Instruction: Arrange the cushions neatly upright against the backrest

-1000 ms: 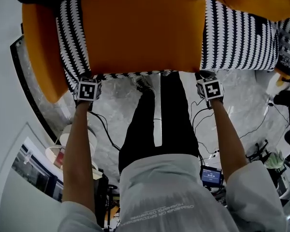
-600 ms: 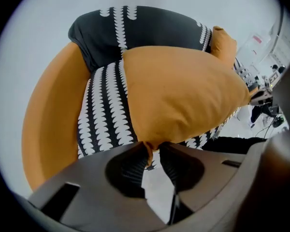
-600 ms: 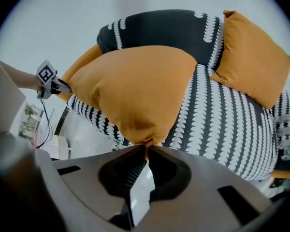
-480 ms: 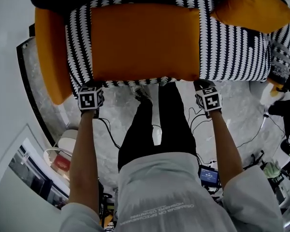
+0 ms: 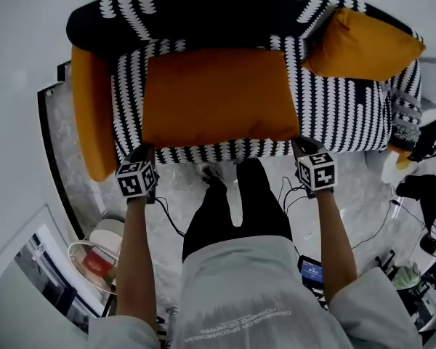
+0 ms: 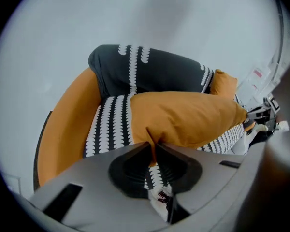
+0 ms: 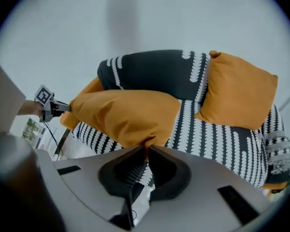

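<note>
Orange cushion [image 5: 218,97] long axis crosswise, corners pinched, left gripper [image 6: 152,151] fingers just closed, right gripper [image 7: 147,150] clamped

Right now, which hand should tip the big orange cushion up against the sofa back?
Probably left: the left gripper pinches the big cushion below bare backrest; the second cushion fills the right side.

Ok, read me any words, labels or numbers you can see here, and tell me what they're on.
Nothing can be read for certain.
Shirt: two rows of white print, upside down, too blurred to read.
Small screen: too small to read.
Marker cubes: square patterns only, no letters.
</note>
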Available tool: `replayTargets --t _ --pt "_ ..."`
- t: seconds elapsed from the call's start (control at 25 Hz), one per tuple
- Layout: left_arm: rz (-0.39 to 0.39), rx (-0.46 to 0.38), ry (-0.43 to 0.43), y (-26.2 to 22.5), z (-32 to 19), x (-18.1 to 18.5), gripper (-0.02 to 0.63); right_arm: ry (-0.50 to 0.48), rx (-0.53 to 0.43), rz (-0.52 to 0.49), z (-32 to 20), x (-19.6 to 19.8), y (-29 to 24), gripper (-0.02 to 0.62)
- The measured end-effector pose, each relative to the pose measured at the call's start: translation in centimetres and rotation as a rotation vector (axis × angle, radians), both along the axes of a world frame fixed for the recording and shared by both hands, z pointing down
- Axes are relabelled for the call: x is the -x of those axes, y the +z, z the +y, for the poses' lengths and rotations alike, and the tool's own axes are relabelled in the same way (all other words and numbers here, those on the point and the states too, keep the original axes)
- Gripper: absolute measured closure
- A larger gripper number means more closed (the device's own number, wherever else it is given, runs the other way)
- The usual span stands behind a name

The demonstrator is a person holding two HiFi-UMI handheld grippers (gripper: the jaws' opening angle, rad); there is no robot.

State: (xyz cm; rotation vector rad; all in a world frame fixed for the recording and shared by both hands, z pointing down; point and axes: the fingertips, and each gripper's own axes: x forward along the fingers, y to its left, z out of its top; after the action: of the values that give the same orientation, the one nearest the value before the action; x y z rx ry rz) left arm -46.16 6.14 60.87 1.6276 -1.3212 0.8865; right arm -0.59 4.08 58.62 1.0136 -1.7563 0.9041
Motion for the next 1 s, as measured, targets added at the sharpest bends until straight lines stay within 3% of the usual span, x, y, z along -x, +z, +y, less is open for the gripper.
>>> replayTargets --t 0.36,0.6,0.88,1.0 --pt "0.038 -0.193 -0.047 -7.4 -9.8 -0.3 0.568 -0.003 -0.1 -0.057 -10.5 0.6 -5.0 0.568" --pt "0.049 -0.276 -0.096 -10.3 -16.6 -0.6 0.572 -0.027 -0.162 -0.076 -17.7 0.9 -6.5 0.568" --pt "-0.048 -0.324 -0.086 -10.8 -24.8 -0.9 0.568 -0.011 -0.23 -0.103 -25.7 1.3 -6.6 0.566" --pt "-0.054 -0.348 -0.111 -10.8 -28.0 -1.1 0.566 0.003 -0.255 -0.09 -28.6 1.2 -6.2 0.566"
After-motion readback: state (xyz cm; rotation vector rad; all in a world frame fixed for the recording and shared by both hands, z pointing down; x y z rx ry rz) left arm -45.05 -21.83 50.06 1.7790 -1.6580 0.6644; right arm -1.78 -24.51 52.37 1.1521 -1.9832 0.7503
